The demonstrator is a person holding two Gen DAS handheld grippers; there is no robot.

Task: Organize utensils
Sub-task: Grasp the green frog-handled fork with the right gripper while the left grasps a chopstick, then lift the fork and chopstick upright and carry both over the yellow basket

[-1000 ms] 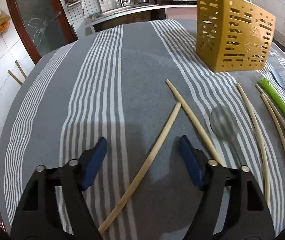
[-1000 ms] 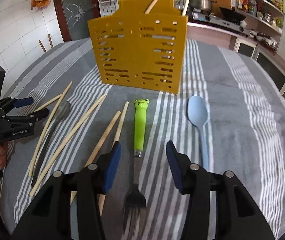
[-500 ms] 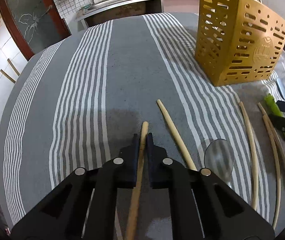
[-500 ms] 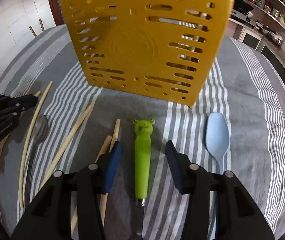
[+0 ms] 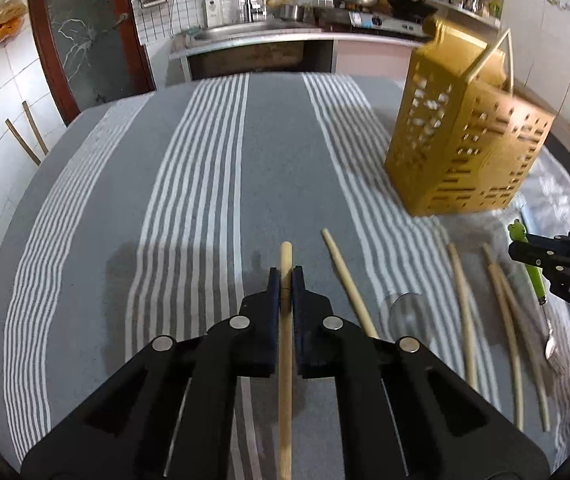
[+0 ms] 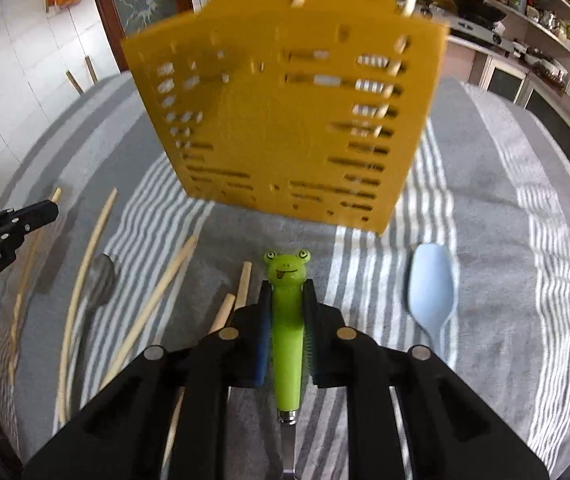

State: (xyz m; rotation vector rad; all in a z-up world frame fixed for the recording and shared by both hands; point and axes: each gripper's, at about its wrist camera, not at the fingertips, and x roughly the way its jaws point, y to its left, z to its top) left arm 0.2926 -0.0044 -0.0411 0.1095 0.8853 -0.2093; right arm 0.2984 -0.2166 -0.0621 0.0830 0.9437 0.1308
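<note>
Since a second ago both pairs of tongs have gone from spread wide over the desk to closing on a utensil each. The left tongs (image 5: pixel 285 280) are now pressed together, pinching one wooden chopstick (image 5: pixel 285 360) near its upper end, and it appears lifted clear of the striped tablecloth (image 5: pixel 205 184). The right tongs (image 6: pixel 287 300) are closing on the frog-handled fork (image 6: pixel 286 320), its green handle between the blue pads, which look to be touching it, just in front of the yellow utensil basket (image 6: pixel 285 120). The step in hand is judged to be carrying both pieces to that basket. To do it well, each utensil should be tipped upright before it goes over the rim, the fork's pinch should be firm before it rises, and the two hands should go in one after the other, since chopsticks already stand inside. Counted from the basket outward: one basket; at least two chopsticks standing in it; five chopsticks lying in front of it to the left, besides the one held; one metal spoon (image 6: pixel 101 280) among them; one fork; and one pale blue spoon (image 6: pixel 431 292) in front of the basket's right corner.
</note>
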